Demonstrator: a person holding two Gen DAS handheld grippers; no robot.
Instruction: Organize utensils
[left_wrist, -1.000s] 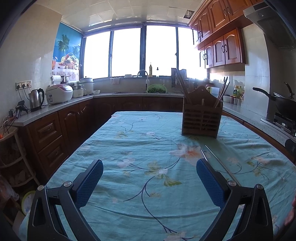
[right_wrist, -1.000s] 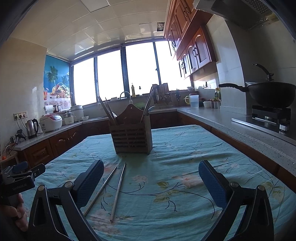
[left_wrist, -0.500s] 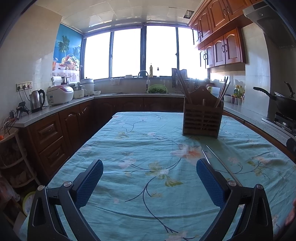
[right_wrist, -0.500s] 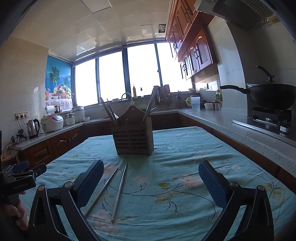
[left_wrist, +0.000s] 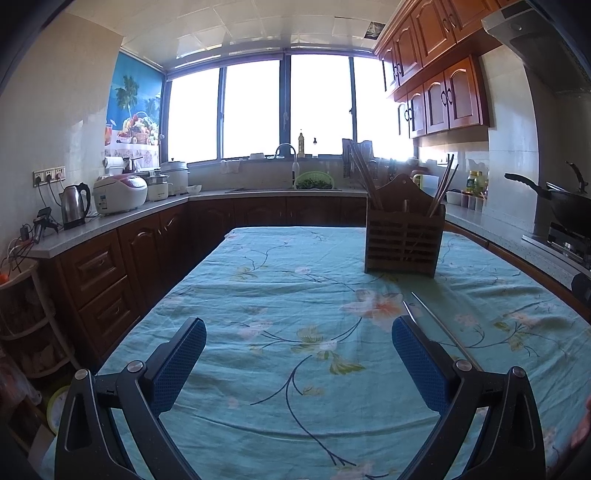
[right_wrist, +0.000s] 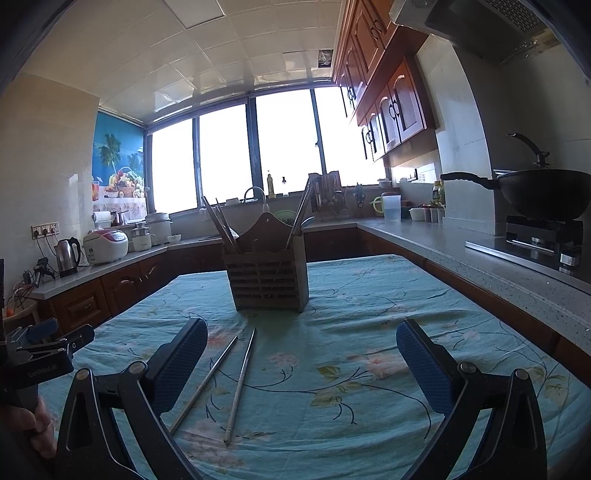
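Two metal chopsticks (right_wrist: 242, 380) lie side by side on the floral tablecloth, just inside the left finger of my right gripper (right_wrist: 301, 360), which is open and empty. The same chopsticks (left_wrist: 439, 332) show in the left wrist view beside the right finger of my left gripper (left_wrist: 299, 360), also open and empty. A slatted wooden utensil holder (right_wrist: 267, 282) stands upright beyond them with several chopsticks leaning in it; the holder (left_wrist: 404, 242) sits far right of the left gripper.
The table (left_wrist: 258, 295) carries a teal flowered cloth. Counters wrap the room: kettle (left_wrist: 75, 205) and rice cooker (left_wrist: 120, 194) on the left, a wok (right_wrist: 543, 194) on a stove at the right. A hand holding the left gripper (right_wrist: 40, 354) shows at the left edge.
Both views have shifted only slightly; the utensil holder sits a little lower in the right wrist view. The chopsticks have not moved and both grippers remain open.
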